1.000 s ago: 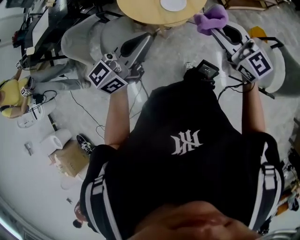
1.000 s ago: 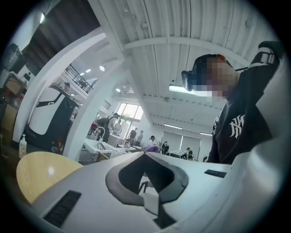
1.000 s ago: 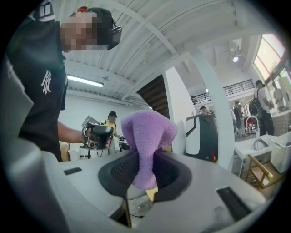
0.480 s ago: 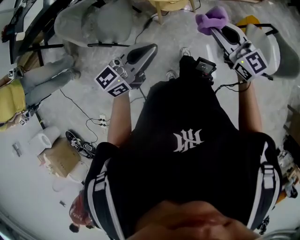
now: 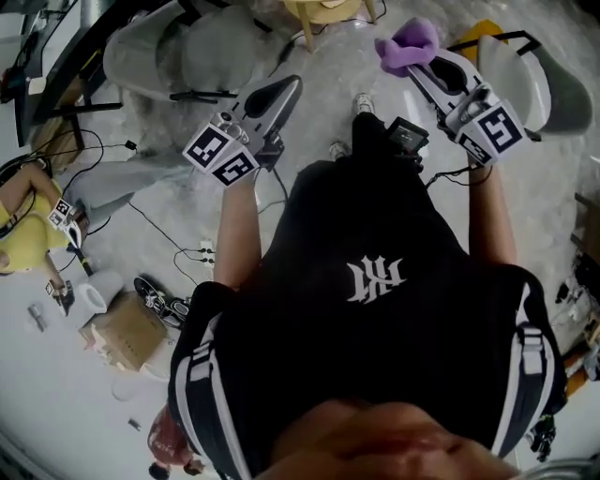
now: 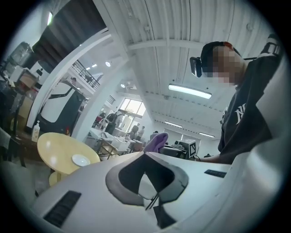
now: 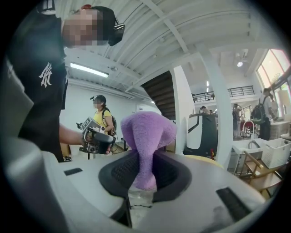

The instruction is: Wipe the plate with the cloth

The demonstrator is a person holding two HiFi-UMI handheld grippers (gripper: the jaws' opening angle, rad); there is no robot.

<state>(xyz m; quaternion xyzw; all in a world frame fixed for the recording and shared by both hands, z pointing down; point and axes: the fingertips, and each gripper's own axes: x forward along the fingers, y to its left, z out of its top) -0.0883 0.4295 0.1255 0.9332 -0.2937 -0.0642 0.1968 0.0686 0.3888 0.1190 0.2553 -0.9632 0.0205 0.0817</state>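
Note:
In the left gripper view, a small white plate (image 6: pixel 81 159) lies on a round yellow table (image 6: pixel 54 148), some way ahead of my jaws. The head view shows only the table's legs (image 5: pixel 323 9) at the top edge. My right gripper (image 5: pixel 417 61) is shut on a purple cloth (image 5: pixel 408 42); the cloth (image 7: pixel 145 134) stands up in a bunch between its jaws (image 7: pixel 144 159). My left gripper (image 5: pixel 287 86) is shut with nothing in it (image 6: pixel 145 154). Both are held out level over the floor, apart from the table.
Grey seats (image 5: pixel 178 47) stand at the upper left and a grey chair (image 5: pixel 534 80) at the right. Cables (image 5: pixel 169 225), a cardboard box (image 5: pixel 127 333) and a paper roll (image 5: pixel 89 295) lie on the floor. A person in yellow (image 5: pixel 19 234) is at the left.
The table top and plate have slipped out of the head view's upper edge; only the legs remain. Both grippers have shifted with the view, the cloth still in the right one.

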